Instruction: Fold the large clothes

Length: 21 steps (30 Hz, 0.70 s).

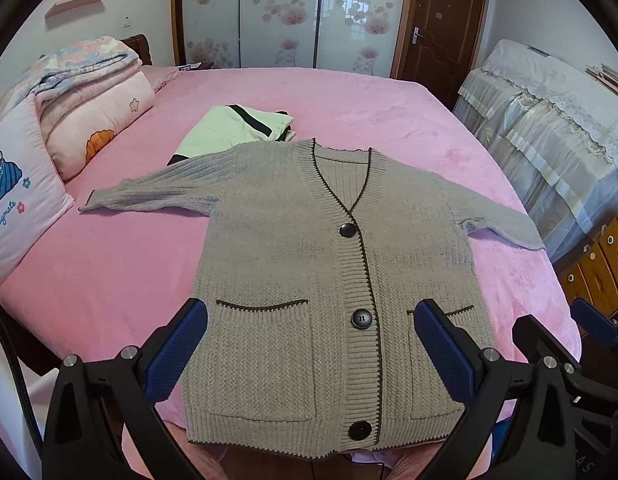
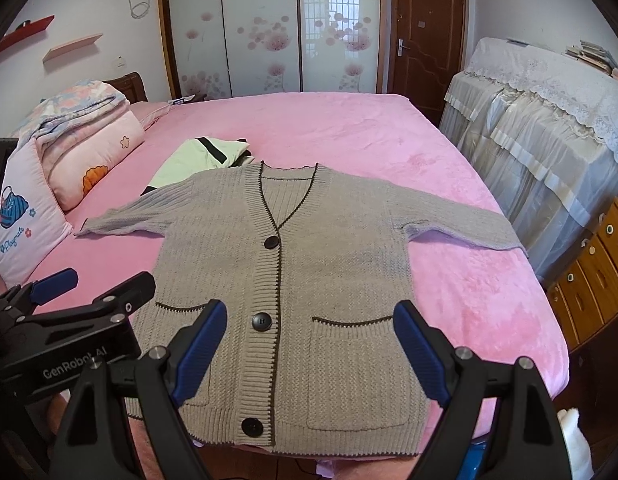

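We hold both tools, left and right, spread wide above the flat grey cardigan on the pink bed, gripping nothing

Grey cardigan, dark trim; pink bedspread.

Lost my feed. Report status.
Left tool and right tool open, empty, above the hem. Grey cardigan flat, buttoned, sleeves spread. Folded green garment beyond the collar, not obstructing.
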Available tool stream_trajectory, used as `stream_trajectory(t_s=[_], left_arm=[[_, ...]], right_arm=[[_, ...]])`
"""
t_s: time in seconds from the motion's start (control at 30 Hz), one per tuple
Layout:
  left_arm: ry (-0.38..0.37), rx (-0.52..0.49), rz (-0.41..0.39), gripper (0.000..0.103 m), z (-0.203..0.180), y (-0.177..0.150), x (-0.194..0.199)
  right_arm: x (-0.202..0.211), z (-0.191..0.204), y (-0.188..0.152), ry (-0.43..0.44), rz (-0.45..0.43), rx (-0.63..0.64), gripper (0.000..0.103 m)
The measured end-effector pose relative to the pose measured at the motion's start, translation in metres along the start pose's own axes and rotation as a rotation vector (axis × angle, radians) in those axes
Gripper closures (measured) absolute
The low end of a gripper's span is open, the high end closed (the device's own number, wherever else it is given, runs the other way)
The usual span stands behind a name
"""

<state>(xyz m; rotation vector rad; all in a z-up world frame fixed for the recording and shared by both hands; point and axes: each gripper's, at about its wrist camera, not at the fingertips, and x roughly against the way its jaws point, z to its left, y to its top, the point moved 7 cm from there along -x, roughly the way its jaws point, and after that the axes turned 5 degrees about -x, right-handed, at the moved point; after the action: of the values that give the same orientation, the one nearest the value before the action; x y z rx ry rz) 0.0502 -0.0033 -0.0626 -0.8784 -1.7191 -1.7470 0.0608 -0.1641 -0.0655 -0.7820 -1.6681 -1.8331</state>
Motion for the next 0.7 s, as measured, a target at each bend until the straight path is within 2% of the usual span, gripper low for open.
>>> stream_trajectory(t_s=[0.47, 0.7], left_arm=[[-0.043, 0.036, 0.008, 0.001, 0.0, -0.002, -0.01], [-0.069, 0.051, 0.046, 0.001, -0.003, -0.003, -0.024]], right_arm=[[-0.008, -0.001, -0.003, 0.016, -0.002, 0.026, 0.017], [-0.018, -0.005, -0.005, 0.029, 0.028, 0.008, 0.017]])
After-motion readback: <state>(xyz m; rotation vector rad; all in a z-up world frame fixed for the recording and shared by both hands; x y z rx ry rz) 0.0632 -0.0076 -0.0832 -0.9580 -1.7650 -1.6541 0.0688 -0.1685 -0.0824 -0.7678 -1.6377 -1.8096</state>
